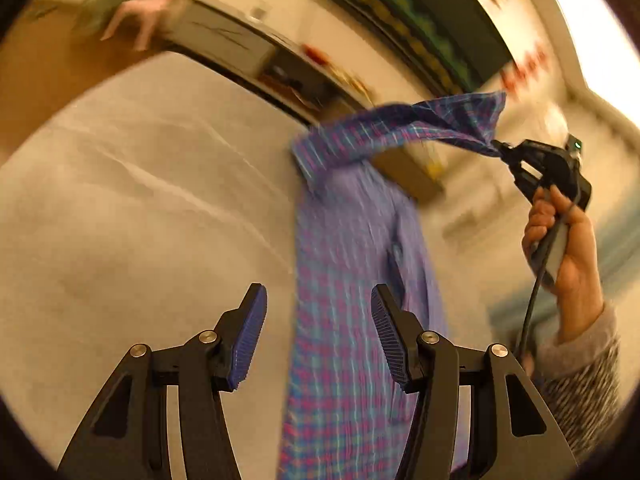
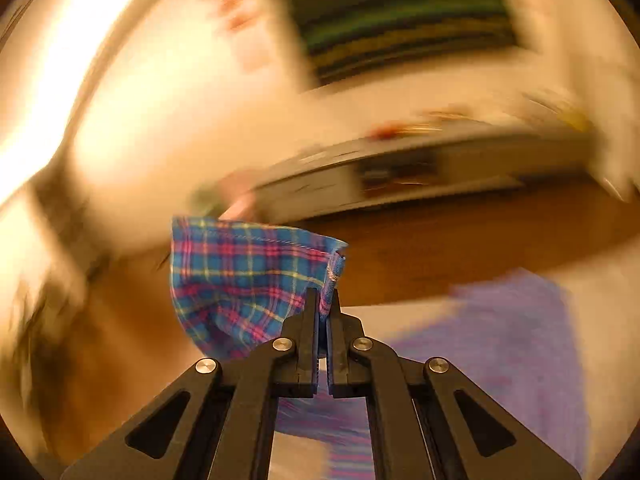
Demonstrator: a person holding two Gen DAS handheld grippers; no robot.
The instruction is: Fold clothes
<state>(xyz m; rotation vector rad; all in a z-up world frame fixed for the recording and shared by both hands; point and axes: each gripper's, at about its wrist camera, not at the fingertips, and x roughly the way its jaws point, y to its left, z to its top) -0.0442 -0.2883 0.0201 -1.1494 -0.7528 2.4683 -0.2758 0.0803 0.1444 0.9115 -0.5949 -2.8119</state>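
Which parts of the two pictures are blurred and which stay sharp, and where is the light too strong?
Left wrist view: the left gripper is sharp; the plaid shirt and the far wall are smeared. Right wrist view: the right gripper and the pinched shirt corner are sharp, the room behind is streaked, and strong glare washes out the left edge.

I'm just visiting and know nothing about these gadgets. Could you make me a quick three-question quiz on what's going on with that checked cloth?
1. True or false: the right gripper is clamped on the plaid garment.
2. Which gripper has nothing between its pads: A left, B right?
3. What does the garment's lower part trail onto?

Key
1. True: its jaws are shut on a hemmed corner.
2. A: the left gripper stands open, and the cloth lies beyond it.
3. The pale sheet-covered surface.
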